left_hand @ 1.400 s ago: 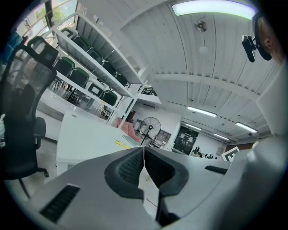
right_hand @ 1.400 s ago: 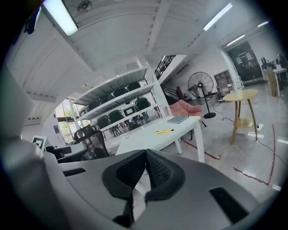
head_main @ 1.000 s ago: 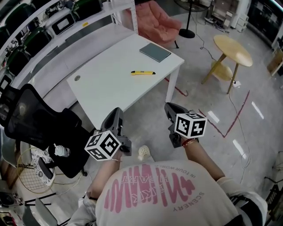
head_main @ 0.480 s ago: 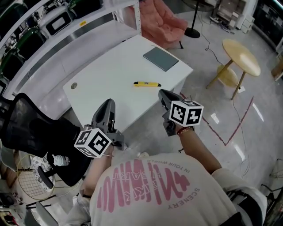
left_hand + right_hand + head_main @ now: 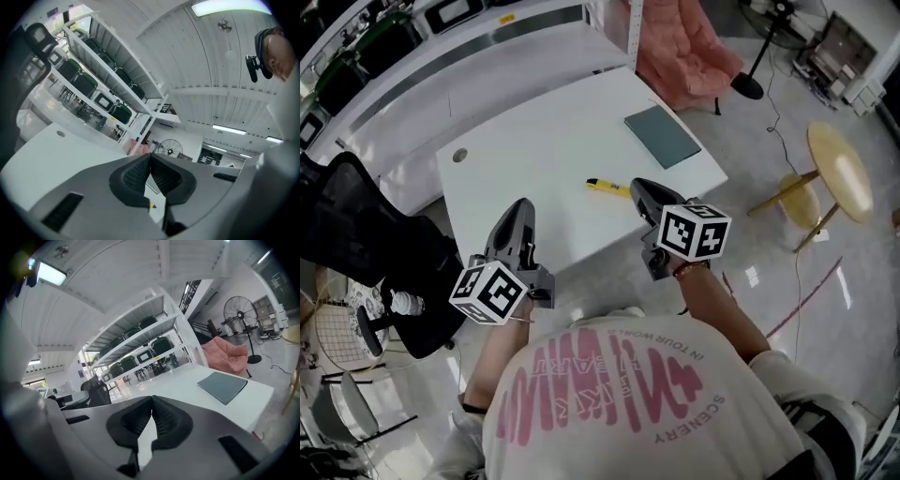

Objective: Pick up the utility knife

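Start with the big white table (image 5: 534,141), straight ahead. Mind the black chair (image 5: 356,234) on the left, off the table's near left corner. Leave the flat grey book (image 5: 663,136) alone at the far right of the table.

Then the two tools: left gripper (image 5: 519,208) over the table's near edge, right gripper (image 5: 639,187) further right and a bit further in. Both clenched tight, pad against pad, nothing held in either.

Last, the small thing to get: the yellow utility knife (image 5: 606,186), flat on the table, nearer than the grey book and close to the near right edge. Only its left part seen from the head view, the right end hidden behind the right gripper's tip.

Probably best done with the right gripper, being so close. Open those jaws wide first. Tip the nose down toward the table. Come at the knife across its thin middle, one jaw on the far side and one on the near side. Squeeze slowly, not hard. Watch for sliding on the smooth top. Lift straight up. Keep the left gripper out of the way.
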`<act>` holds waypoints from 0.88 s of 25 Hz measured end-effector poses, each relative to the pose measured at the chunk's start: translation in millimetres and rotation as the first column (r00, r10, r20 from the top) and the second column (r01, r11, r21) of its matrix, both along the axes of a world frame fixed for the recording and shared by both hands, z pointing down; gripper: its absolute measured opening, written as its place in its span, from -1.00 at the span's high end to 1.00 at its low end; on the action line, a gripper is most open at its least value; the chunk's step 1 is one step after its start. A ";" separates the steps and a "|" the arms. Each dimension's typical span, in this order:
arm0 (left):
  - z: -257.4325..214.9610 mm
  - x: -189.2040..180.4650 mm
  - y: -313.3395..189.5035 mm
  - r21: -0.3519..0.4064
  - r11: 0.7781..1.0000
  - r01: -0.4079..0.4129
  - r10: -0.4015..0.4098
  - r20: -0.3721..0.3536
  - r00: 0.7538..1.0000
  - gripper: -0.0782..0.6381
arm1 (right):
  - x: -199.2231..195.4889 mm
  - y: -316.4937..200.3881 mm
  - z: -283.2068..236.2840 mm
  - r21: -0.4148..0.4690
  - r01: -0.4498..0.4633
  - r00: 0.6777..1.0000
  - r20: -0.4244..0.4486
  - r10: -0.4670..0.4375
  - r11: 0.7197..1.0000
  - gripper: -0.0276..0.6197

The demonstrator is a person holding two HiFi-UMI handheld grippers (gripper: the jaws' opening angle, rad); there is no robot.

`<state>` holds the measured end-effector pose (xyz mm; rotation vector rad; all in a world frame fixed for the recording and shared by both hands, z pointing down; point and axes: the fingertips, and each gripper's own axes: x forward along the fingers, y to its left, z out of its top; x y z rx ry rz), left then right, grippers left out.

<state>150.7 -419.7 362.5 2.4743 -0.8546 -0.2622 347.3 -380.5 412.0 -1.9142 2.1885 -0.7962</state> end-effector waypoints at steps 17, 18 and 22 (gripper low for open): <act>60.3 -2.8 6.3 -0.150 0.898 0.413 -0.416 0.016 0.909 0.71 | 39.3 -87.5 80.7 -0.247 0.313 0.938 -0.069 -0.339 0.917 0.87; 62.1 -4.3 6.2 -0.153 0.891 0.428 -0.431 0.017 0.902 0.71 | 41.5 -92.1 85.4 -0.256 0.318 0.935 -0.072 -0.346 0.913 0.87; 65.1 -12.4 6.7 -0.147 0.861 0.487 -0.488 0.031 0.872 0.71 | 47.7 -107.8 104.8 -0.301 0.342 0.922 -0.079 -0.380 0.890 0.87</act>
